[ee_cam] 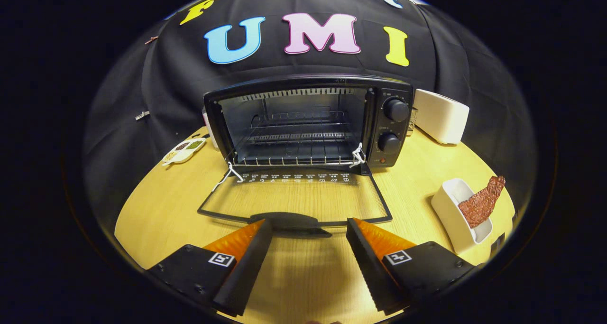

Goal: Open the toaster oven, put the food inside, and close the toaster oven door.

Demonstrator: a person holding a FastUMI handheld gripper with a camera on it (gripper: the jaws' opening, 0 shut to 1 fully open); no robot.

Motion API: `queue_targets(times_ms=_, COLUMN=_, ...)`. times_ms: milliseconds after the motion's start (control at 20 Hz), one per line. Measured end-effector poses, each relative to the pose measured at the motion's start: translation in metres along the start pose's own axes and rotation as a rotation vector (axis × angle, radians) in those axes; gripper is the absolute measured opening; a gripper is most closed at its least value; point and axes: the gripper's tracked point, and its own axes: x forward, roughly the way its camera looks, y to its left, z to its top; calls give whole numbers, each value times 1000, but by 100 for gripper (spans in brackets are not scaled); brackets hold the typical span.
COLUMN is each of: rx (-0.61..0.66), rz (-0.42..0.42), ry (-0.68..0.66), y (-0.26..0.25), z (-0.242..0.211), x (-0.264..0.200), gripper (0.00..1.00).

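- A pale wooden table [156, 210] carries the whole scene, backed by black cloth.
- A black toaster oven [308, 122] stands at the far middle of the table, straight ahead of the claw, its cavity exposed with a wire rack [296, 136] inside and two round knobs [395, 109] on its right-hand panel.
- The glass door [294, 196] lies folded down flat over the table toward the claw, its dark handle [290, 221] just beyond the fingertips and level with the gap between them.
- The gripper [309, 229] hovers low over the table, its two fingers [249, 253] spread wide apart and pinching nothing, their orange backs and black ridged inner faces pointing at the door's handle.
- A cream-coloured box-shaped appliance [441, 115], possibly a bread toaster, sits just beside the oven's right side.
- A white rectangular dish [453, 217] rests well to the right of the right finger, near the table's edge.
- A reddish-brown strip of food [481, 203], apparently meat, leans in that dish with its upper end poking past the rim.
- A small divided white tray [184, 151] with dark and green fillings lies left of the oven, near the cloth.
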Motion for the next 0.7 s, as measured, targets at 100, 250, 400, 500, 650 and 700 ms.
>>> queue_targets(times_ms=100, rx=-17, rz=22, ry=-1, y=-5, z=8, x=-15, gripper=99)
queue_targets(times_ms=250, rx=-54, rz=60, ry=-12, y=-16, z=28, x=-48, gripper=99)
queue_targets(times_ms=400, rx=-81, rz=75, ry=-13, y=-43, z=54, x=-80, gripper=99)
queue_targets(times_ms=500, rx=-84, rz=85, ry=-19, y=-65, z=75, x=-95, gripper=99)
queue_targets(times_ms=650, rx=-80, rz=74, ry=-24, y=-114, z=104, x=-108, gripper=99)
queue_targets(times_ms=700, rx=-62, rz=75, ry=-15, y=-131, z=109, x=-109, gripper=98)
